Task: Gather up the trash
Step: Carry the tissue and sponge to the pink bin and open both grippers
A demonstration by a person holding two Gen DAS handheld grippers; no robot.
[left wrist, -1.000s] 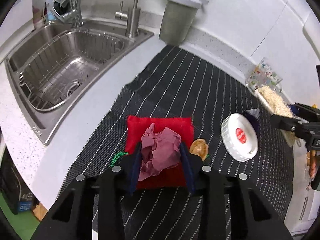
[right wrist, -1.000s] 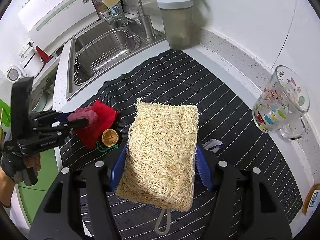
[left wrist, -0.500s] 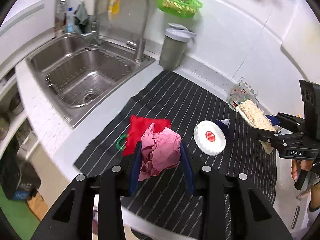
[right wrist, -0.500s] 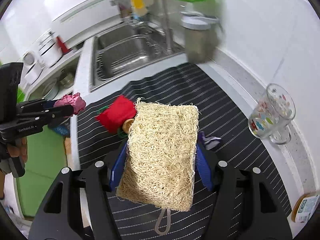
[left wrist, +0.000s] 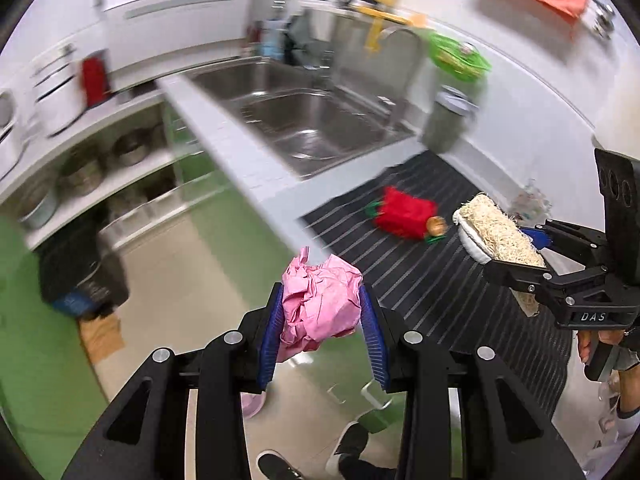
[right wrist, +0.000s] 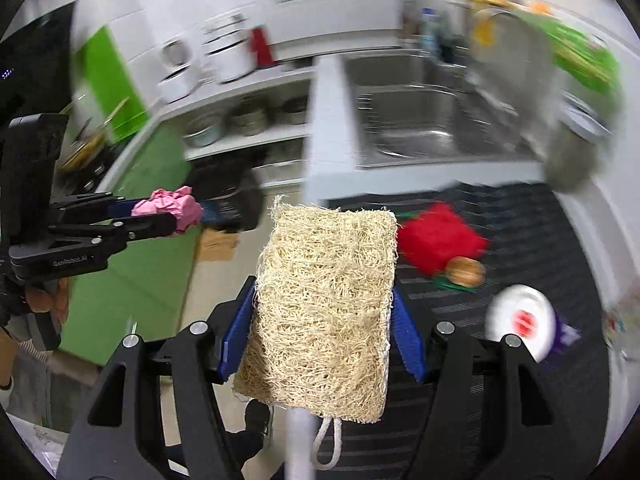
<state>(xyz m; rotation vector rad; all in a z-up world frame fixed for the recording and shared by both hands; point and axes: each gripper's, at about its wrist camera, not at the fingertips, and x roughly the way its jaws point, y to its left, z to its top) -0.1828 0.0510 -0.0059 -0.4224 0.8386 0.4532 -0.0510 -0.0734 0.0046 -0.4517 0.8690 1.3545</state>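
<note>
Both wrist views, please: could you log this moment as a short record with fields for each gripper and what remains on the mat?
left gripper: jaws shut on crumpled pink paper, over the floor past the counter edge
right gripper: jaws shut on loofah sponge
striped mat: red cloth, walnut shell, white lid
sink: behind the mat

A crumpled pink paper wad (left wrist: 320, 304) sits pinched between blue fingers (left wrist: 270, 332), held out past the surface's edge above the floor. A tan, coarse-fibred loofah pad (right wrist: 326, 312) with a white cord loop at its lower end stands upright, clamped at both sides. On the striped mat lie a red cloth pouch (left wrist: 404, 216), a small round brown piece touching it, and a white lid (right wrist: 522, 322) with a red centre
</note>
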